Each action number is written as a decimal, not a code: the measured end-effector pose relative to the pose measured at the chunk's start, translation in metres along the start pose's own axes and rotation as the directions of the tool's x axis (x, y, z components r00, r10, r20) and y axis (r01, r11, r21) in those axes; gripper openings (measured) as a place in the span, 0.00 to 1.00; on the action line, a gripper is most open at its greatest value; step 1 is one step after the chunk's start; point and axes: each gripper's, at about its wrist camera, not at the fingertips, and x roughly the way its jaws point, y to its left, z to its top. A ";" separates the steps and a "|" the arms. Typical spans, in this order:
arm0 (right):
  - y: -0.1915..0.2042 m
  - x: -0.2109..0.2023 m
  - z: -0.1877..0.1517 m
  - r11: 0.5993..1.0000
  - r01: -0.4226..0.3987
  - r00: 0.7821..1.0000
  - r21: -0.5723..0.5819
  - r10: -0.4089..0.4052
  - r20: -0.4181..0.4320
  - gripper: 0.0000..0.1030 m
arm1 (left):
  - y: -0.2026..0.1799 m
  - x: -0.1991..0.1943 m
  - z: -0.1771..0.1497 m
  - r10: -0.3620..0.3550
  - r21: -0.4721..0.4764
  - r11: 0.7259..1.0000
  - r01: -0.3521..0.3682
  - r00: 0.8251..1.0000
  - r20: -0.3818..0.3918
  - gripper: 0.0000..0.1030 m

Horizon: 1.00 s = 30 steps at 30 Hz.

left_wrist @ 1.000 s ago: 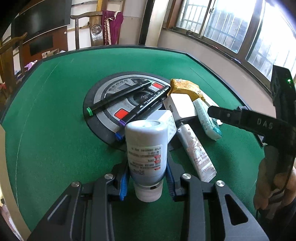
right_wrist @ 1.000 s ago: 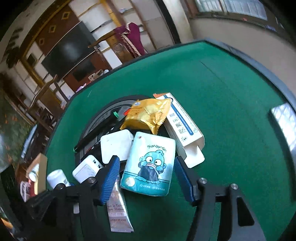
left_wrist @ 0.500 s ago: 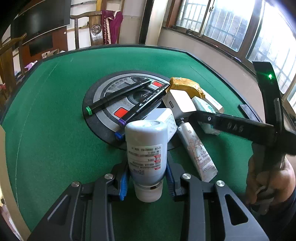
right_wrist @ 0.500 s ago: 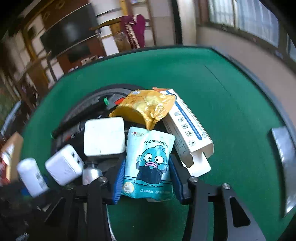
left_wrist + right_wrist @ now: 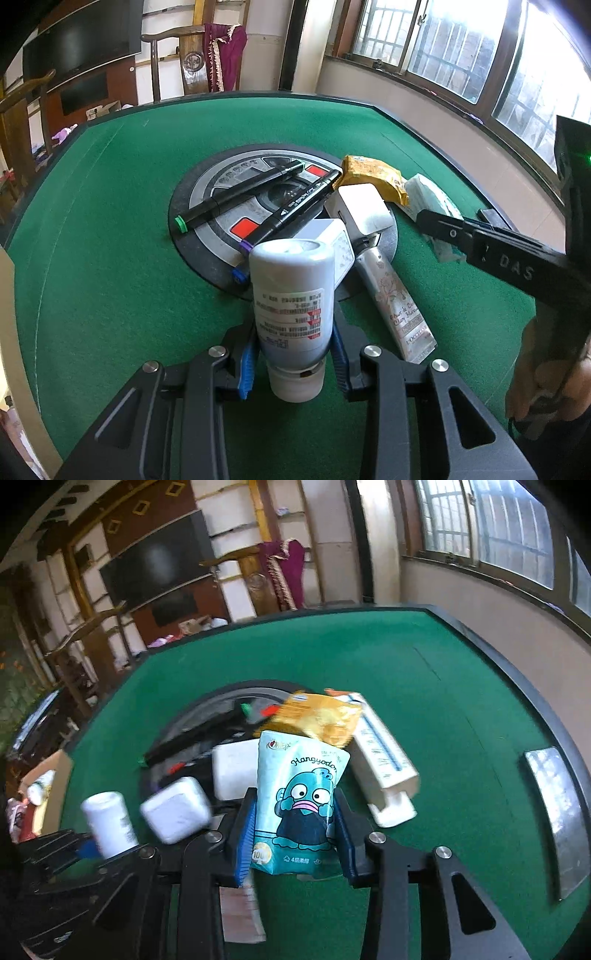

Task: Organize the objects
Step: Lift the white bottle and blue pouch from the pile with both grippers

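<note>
My left gripper (image 5: 293, 356) is shut on a white pill bottle (image 5: 291, 295), held above the green table, cap toward the camera. The bottle also shows in the right wrist view (image 5: 109, 823). My right gripper (image 5: 293, 843) is shut on a light-blue tissue pack (image 5: 299, 801) with a cartoon fish, lifted upright off the pile. The pack's end shows in the left wrist view (image 5: 432, 201). On the round centre panel (image 5: 214, 188) lie two black markers (image 5: 240, 194), two white chargers (image 5: 364, 210), a hand-cream tube (image 5: 399, 299), a yellow snack packet (image 5: 321, 718) and a white box (image 5: 384, 764).
The green felt table (image 5: 110, 221) has a raised dark rim. A metal plate (image 5: 557, 812) is set in the table at the right. A cardboard box (image 5: 44, 786) stands off the left edge. Chairs and a TV cabinet stand behind.
My right gripper closed on the tissue pack and lifted it off the pile, tilting it upright. The left gripper kept holding the bottle almost still.
</note>
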 end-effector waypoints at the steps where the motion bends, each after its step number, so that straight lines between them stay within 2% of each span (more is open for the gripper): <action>1: 0.006 -0.002 0.001 1.000 0.004 1.000 -0.015 -0.003 0.012 0.39 | 0.000 0.000 0.001 0.002 -0.003 1.000 -0.002 1.000 0.004 0.32; 6: 0.022 -0.013 -0.002 0.998 -0.017 0.999 -0.055 0.019 0.051 0.39 | 0.000 -0.003 0.001 0.000 -0.003 1.000 0.000 1.000 0.019 0.32; 21: 0.040 -0.014 -0.009 0.995 -0.044 0.997 -0.091 0.049 0.059 0.39 | -0.001 -0.024 0.006 0.011 -0.018 1.000 -0.010 0.995 0.098 0.32; 30: 0.041 -0.015 -0.012 0.994 -0.047 0.997 -0.097 0.053 0.061 0.39 | 0.002 -0.031 0.007 0.019 -0.024 1.000 -0.017 0.993 0.118 0.32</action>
